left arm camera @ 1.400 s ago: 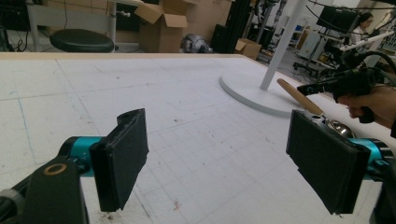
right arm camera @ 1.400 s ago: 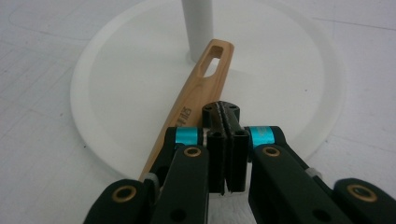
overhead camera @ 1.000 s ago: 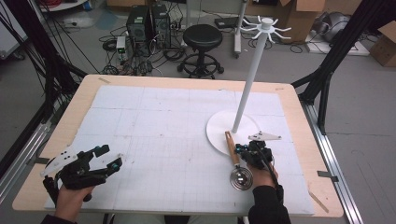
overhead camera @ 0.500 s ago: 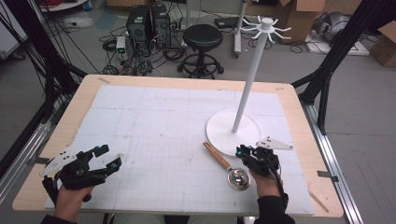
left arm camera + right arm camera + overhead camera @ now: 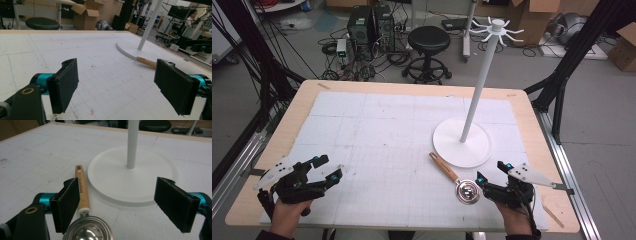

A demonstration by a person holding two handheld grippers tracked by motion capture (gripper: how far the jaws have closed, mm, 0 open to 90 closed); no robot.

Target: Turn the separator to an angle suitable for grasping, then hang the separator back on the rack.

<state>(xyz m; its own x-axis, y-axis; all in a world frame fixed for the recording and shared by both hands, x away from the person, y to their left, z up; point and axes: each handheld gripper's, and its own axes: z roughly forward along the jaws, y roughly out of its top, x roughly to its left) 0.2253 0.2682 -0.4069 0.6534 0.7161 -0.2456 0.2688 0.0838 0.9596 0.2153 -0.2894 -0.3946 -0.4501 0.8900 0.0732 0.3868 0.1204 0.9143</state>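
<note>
In the right gripper view, we are looking between the right gripper [image 5: 125,206] and its two black fingers [image 5: 67,203], which have just been opening and are now standing wide with nothing pressed between them. The scoop [image 5: 83,202], a wooden-handled tool with a shiny metal bowl, is lying flat on the surface [image 5: 30,152] at the lower left of the frame, its bowl just beside the left-hand finger and its handle pointing up toward the white stand [image 5: 132,172]. We are judging that it is resting freely, let go so that it lies alongside the stand's round base, touching or nearly touching its rim.

In the high view, the right gripper [image 5: 492,176] is sitting at the lower right, just right of the scoop [image 5: 457,179]. The stand [image 5: 464,142] is rising from centre right, its hooks at the top perhaps meant for hanging such tools.

The left gripper [image 5: 328,167], at the lower left, is waiting well apart with its fingers wide and empty.
</note>
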